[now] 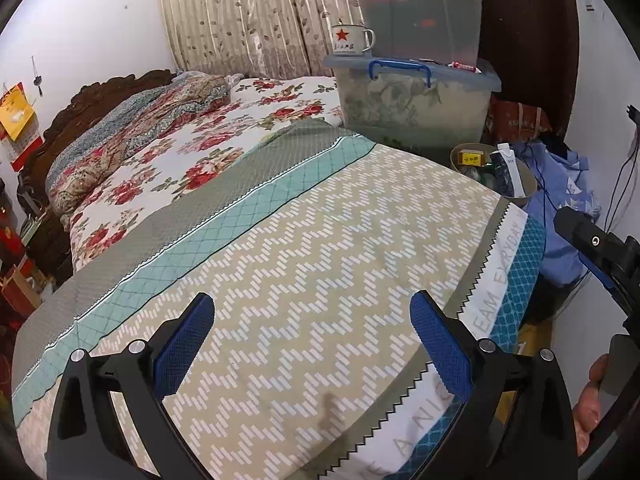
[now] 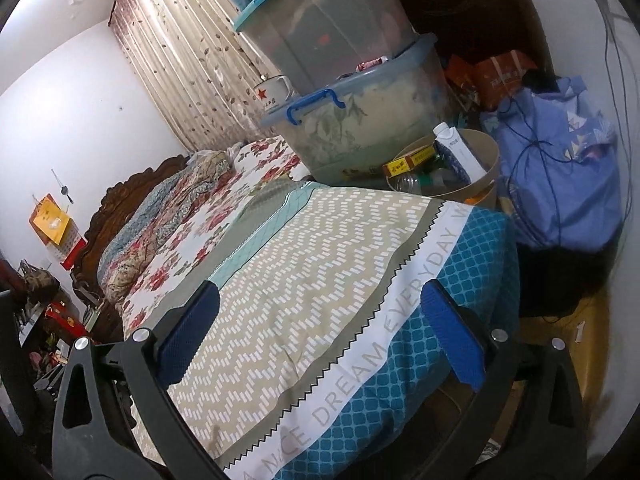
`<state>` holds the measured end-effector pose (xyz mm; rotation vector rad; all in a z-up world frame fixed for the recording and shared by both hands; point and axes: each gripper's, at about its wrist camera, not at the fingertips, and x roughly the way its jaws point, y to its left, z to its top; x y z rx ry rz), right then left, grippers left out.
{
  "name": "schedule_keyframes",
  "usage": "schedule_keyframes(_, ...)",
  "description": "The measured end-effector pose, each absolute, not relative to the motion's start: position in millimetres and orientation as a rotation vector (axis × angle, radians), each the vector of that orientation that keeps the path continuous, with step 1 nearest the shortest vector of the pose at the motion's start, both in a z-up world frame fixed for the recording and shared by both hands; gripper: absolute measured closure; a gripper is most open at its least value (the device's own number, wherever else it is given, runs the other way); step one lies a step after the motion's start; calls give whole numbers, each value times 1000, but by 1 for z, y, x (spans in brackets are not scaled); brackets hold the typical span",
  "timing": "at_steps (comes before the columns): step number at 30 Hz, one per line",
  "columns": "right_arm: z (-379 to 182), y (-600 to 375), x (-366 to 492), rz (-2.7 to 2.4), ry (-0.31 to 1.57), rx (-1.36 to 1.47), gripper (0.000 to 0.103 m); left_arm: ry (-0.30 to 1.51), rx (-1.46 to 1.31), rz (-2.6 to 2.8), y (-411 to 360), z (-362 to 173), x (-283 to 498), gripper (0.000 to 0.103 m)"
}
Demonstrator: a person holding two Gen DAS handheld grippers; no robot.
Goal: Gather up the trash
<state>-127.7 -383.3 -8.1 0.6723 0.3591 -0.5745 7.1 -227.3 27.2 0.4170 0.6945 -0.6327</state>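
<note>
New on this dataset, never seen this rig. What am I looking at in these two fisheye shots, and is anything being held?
No robot arm here: a person carries a two-finger gripper in each hand, and each has a fisheye camera looking forward along its fingers. One picture is from the left gripper, the other from the right gripper; the black arms with blue pads at the bottom are their fingers. Both are open and hold nothing.

Both look across a bed with a zigzag-patterned cover. Beyond its far corner stands a round bin already holding a carton, a yellow box and a plastic bottle. Behind it are stacked storage boxes with an enamel mug on the lower lid.
</note>
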Motion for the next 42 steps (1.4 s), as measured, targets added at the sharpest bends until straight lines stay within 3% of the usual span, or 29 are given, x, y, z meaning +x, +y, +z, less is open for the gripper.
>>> schedule_keyframes(42, -14, -402, -148, -586, 316, 733, 3, 613, 489, -599, -249, 46, -13, 9)
